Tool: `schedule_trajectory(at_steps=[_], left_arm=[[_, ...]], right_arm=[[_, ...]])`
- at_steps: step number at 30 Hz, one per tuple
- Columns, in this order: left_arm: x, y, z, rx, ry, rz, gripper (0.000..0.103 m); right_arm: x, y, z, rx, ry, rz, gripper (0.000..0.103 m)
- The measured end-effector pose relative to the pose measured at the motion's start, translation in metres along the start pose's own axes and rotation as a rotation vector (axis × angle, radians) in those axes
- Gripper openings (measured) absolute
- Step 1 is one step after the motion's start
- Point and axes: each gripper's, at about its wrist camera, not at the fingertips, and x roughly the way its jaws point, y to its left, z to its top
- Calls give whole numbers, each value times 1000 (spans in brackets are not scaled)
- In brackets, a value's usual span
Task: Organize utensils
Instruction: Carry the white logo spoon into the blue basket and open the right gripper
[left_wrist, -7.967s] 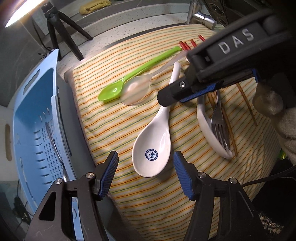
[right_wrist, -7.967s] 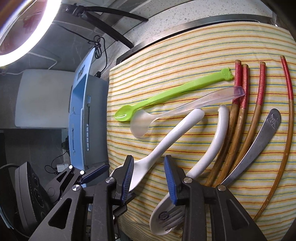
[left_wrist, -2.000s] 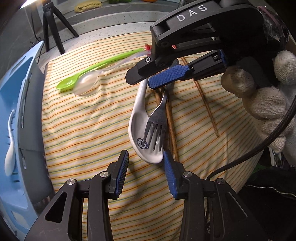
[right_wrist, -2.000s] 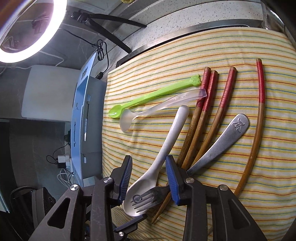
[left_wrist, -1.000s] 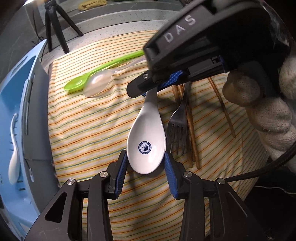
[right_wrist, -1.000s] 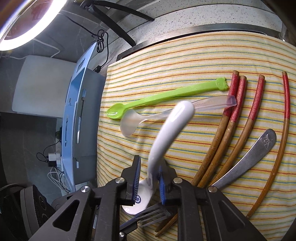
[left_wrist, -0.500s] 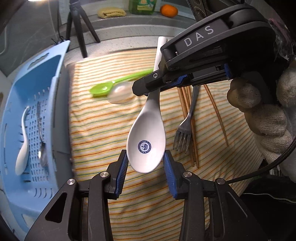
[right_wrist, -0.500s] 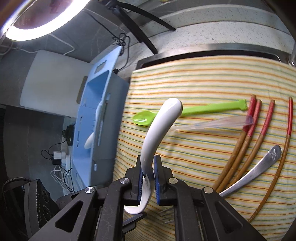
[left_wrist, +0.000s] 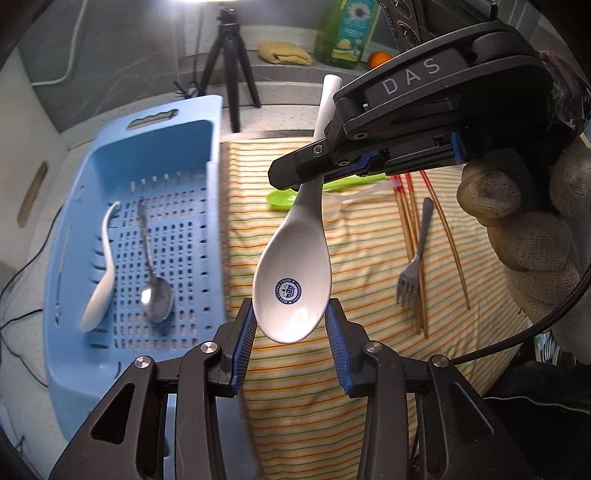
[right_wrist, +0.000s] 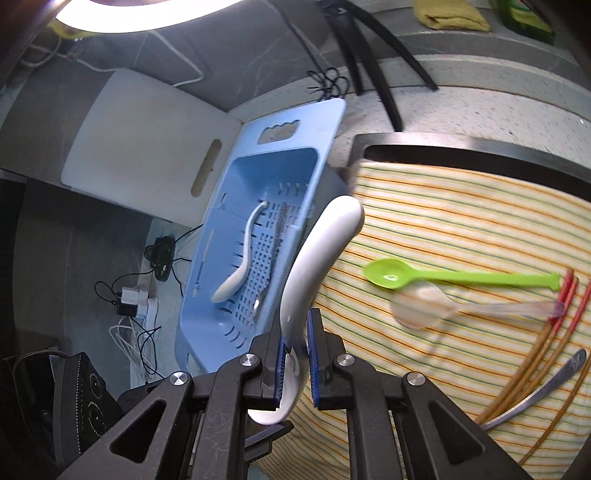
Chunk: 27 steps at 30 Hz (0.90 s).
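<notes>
A white ceramic spoon (left_wrist: 291, 273) with a blue emblem hangs in the air over the left edge of the striped cloth (left_wrist: 295, 406), beside the blue basket (left_wrist: 207, 122). My left gripper (left_wrist: 291, 321) is shut on the sides of its bowl. My right gripper (right_wrist: 297, 339) is shut on the lower part of its handle (right_wrist: 317, 251), which curves up past the pads. In the left wrist view the right gripper (left_wrist: 295, 173) reaches in from the upper right, held by a gloved hand (left_wrist: 528, 229). A white spoon (left_wrist: 99, 291) and a metal spoon (left_wrist: 155, 291) lie in the basket.
On the cloth lie a green spoon (right_wrist: 443, 278), a clear plastic spoon (right_wrist: 424, 310), several red-tipped chopsticks (right_wrist: 535, 354) and a metal fork (left_wrist: 413, 266). A white cutting board (right_wrist: 147, 147) stands left of the basket. A tripod (left_wrist: 232, 74) and a detergent bottle (left_wrist: 347, 33) stand behind.
Both grippers have lifted the white spoon off the cloth and carried it left towards the blue basket. The fork stays on the cloth by the chopsticks.
</notes>
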Motion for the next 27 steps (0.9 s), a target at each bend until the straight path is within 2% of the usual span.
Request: schedule_trajectory(at_steps=[6,15,27], left_arm=[[-8,27,-5,-51,-12,26,36],[-6,67,-16,-137,16,50,36],[4,89,-27,-194,71,36,36]], right_arm=[[23,25,17,-44,29,-4,10],[71,49,27,-98,98,-35,9],[109,60,28,-124,158,-78,9]])
